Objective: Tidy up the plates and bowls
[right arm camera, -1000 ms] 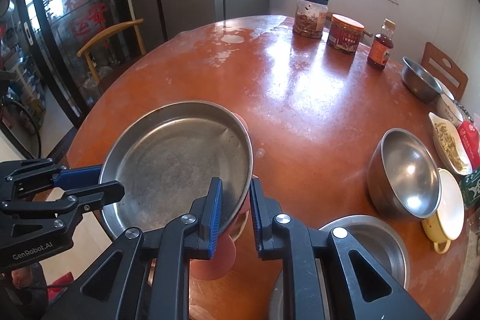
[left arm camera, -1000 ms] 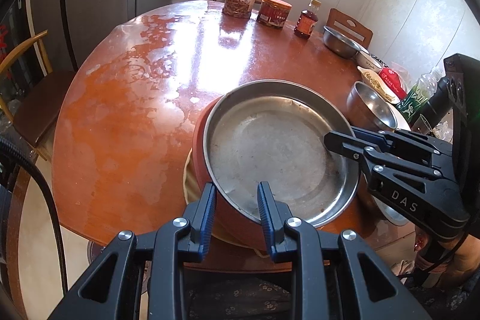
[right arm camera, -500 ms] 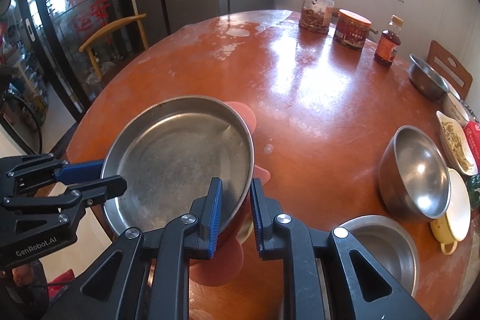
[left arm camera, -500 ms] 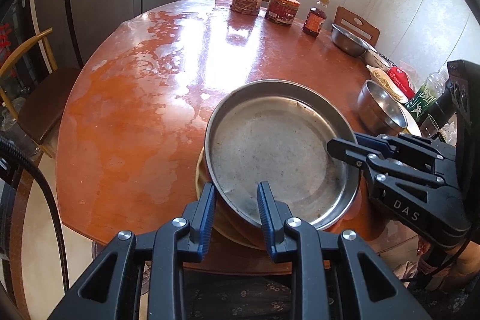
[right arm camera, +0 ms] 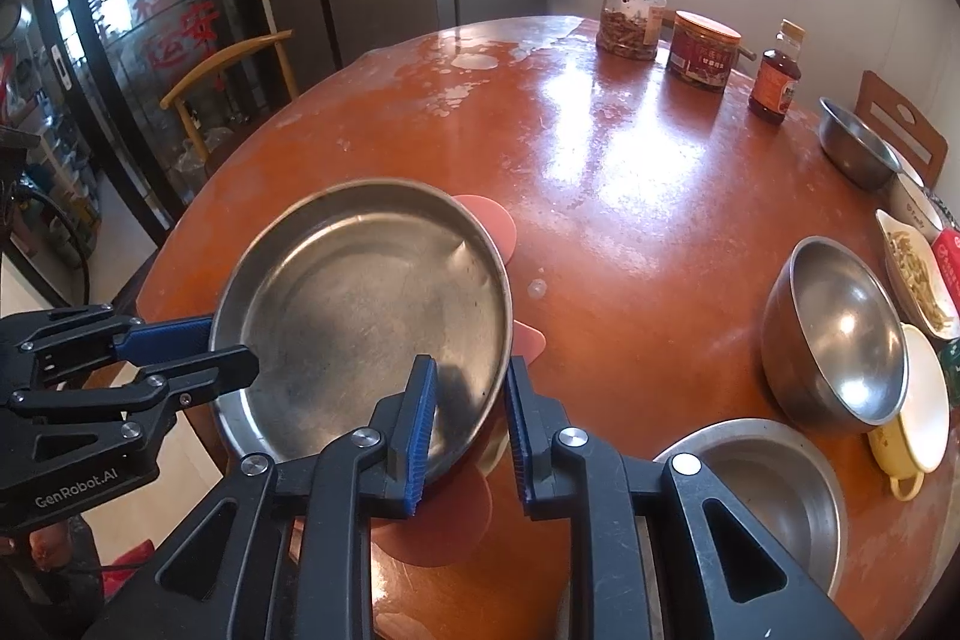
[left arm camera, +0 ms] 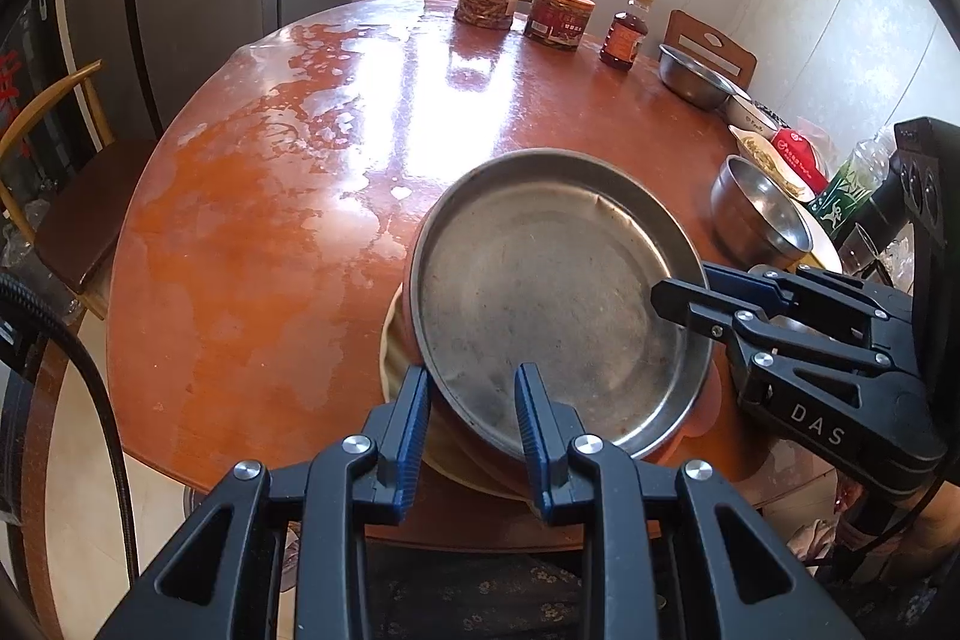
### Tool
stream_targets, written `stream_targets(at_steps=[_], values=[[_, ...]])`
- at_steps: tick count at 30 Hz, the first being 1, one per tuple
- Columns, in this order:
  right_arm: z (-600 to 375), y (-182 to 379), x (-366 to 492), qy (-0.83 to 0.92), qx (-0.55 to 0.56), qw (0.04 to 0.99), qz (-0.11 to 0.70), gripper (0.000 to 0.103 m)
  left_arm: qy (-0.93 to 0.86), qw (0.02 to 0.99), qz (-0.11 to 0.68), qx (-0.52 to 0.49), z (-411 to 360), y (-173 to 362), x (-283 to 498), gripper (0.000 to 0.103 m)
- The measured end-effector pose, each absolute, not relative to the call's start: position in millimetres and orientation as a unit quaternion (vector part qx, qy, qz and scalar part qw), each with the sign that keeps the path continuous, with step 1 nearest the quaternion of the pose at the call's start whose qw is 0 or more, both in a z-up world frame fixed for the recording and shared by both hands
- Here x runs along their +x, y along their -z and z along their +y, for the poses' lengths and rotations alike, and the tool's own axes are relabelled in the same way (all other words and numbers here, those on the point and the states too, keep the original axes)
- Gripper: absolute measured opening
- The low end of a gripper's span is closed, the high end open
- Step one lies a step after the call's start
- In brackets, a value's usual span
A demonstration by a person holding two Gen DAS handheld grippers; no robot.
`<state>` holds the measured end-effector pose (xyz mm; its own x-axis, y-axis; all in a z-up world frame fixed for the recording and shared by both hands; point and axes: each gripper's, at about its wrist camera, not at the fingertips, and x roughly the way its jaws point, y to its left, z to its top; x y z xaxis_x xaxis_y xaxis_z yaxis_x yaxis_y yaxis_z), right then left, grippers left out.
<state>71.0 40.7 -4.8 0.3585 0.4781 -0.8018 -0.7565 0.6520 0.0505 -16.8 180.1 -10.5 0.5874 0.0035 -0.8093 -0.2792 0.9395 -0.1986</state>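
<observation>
Steel pan: wide, shallow stainless-steel pan [left arm camera: 552, 298] sits on a pink scalloped plastic plate [right arm camera: 486, 226], itself on a pale cream plate [left arm camera: 393, 346], at the near edge of the round red-brown table [left arm camera: 288, 196].
Left gripper: left gripper [left arm camera: 471, 415] straddles the pan's near rim; pads look clear of the metal, so released.
Right gripper: right gripper [right arm camera: 468, 427] has just been easing its jaws apart, the pan's rim between them, no pad seen pressing.
Done: one stack of three looks built and set down.
Left: deep round steel bowl [right arm camera: 837, 334], low steel dish [right arm camera: 774, 490], far steel bowl [right arm camera: 858, 148], yellow-and-white enamel cup [right arm camera: 912, 412] stand loose along the right side, still to be gathered.
Untouched: jars and a sauce bottle [right arm camera: 777, 76] at the back.
</observation>
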Motion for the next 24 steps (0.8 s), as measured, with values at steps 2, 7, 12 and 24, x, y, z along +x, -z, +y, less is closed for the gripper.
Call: stream_targets(at_steps=[2, 7, 12, 24], values=[[39.5, 4.4, 71.5, -0.382, -0.164, 0.807, 0.418, 0.024, -0.079, 0.878, 0.448, -0.153, 178.4, 10.3, -16.6, 0.029], [37.2, 3.0, 71.7, -0.381, -0.161, 0.809, 0.418, 0.03, -0.078, 0.877, 0.45, -0.147, 175.5, 10.6, -15.8, 0.029], [35.6, 2.3, 71.6, -0.377, -0.159, 0.811, 0.417, 0.034, -0.081, 0.877, 0.451, -0.145, 175.7, 9.8, -15.7, 0.029], [32.5, 1.4, 72.0, -0.373, -0.156, 0.813, 0.419, 0.035, -0.085, 0.881, 0.443, -0.144, 177.1, 3.6, -18.4, 0.035]])
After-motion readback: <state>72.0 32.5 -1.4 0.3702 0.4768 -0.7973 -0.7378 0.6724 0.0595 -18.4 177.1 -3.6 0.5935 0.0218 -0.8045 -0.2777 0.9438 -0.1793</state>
